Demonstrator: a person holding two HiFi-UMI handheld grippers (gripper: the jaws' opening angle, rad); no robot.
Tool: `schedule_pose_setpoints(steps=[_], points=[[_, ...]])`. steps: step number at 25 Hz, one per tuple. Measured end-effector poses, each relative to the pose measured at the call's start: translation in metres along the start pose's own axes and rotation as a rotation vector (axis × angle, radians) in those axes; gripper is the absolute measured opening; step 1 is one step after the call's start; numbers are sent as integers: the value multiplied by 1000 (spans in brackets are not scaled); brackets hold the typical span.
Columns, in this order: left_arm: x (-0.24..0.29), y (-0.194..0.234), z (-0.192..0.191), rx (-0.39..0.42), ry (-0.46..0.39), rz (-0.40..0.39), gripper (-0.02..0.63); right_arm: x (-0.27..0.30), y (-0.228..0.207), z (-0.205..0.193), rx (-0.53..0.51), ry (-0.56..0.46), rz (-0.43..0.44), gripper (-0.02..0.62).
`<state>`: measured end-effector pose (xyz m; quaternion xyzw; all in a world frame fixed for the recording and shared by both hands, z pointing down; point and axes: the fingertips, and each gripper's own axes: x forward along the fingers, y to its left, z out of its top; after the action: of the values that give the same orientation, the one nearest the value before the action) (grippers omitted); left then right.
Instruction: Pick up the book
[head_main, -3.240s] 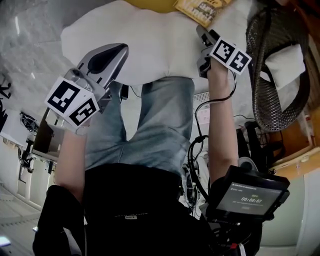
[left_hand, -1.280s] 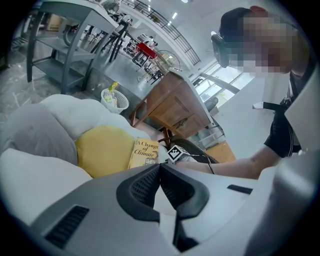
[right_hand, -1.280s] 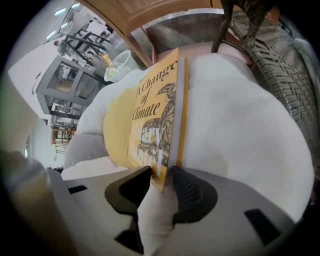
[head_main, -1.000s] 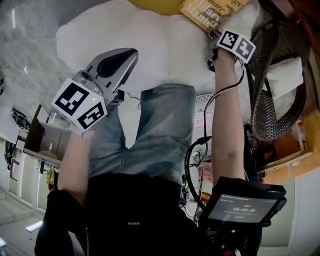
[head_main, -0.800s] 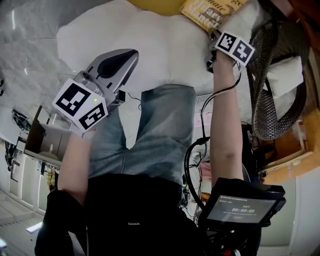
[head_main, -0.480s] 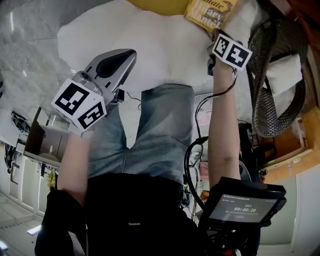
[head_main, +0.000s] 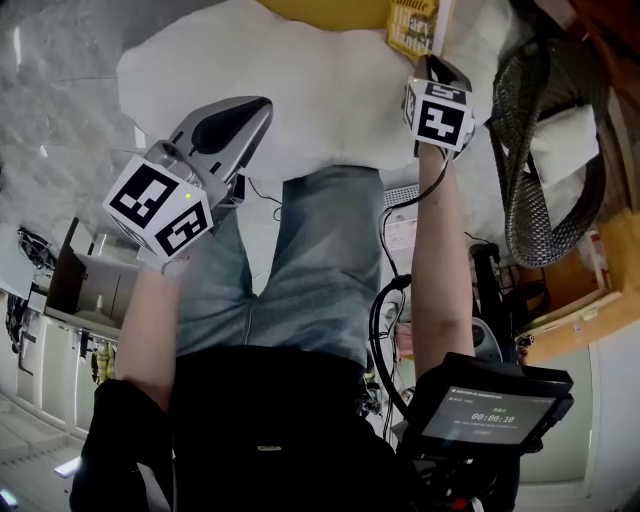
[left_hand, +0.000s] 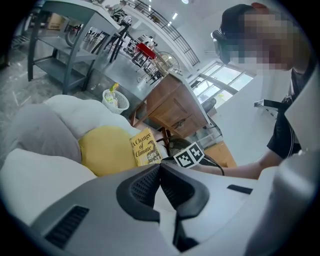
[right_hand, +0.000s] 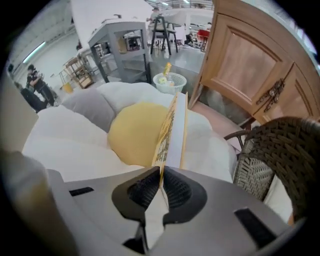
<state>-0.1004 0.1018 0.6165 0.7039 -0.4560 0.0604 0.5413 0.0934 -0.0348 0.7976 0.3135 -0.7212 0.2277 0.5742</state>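
The book (head_main: 413, 25), yellow-covered, stands on edge above the white cushion (head_main: 320, 95), beside a yellow pillow (right_hand: 135, 132). In the right gripper view the book (right_hand: 172, 127) runs edge-on straight out from the jaws. My right gripper (head_main: 428, 58) points steeply down. Its jaws are closing the last bit, with the pads pressed on the book's lower edge (right_hand: 161, 175). My left gripper (head_main: 258, 108) hovers over the cushion's near left part, shut with nothing in it (left_hand: 160, 172). From there I see the book's cover (left_hand: 146, 147) and the right gripper's marker cube (left_hand: 190, 155).
A dark wicker chair (head_main: 545, 150) stands right of the cushion, close to the right gripper. Behind it is a wooden cabinet (right_hand: 250, 65). A white waste basket (right_hand: 170, 82) sits on the floor beyond. The person's jeans-clad legs (head_main: 300, 270) are below the cushion.
The right gripper closed on the book, rose and rolled. The book tipped from lying flat on the cushion to standing on edge. The left gripper stayed put.
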Motion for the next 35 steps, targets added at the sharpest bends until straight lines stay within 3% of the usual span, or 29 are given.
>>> schedule_pose_setpoints(steps=[7,24,31,35], points=[[-3,4,-4,-8,2,8,14,-3,20,-2,-139,-5,-13,41],[-6,-3,-10,-46,-3,9,14,6,27,-23,-184,9,-43,44],[-8,0,-9,-53,-2,15,14,5,26,-23,-191,0,-99,46],[-8,-1,-8,-56,-3,13,14,5,22,-25,-184,2,-139,123]])
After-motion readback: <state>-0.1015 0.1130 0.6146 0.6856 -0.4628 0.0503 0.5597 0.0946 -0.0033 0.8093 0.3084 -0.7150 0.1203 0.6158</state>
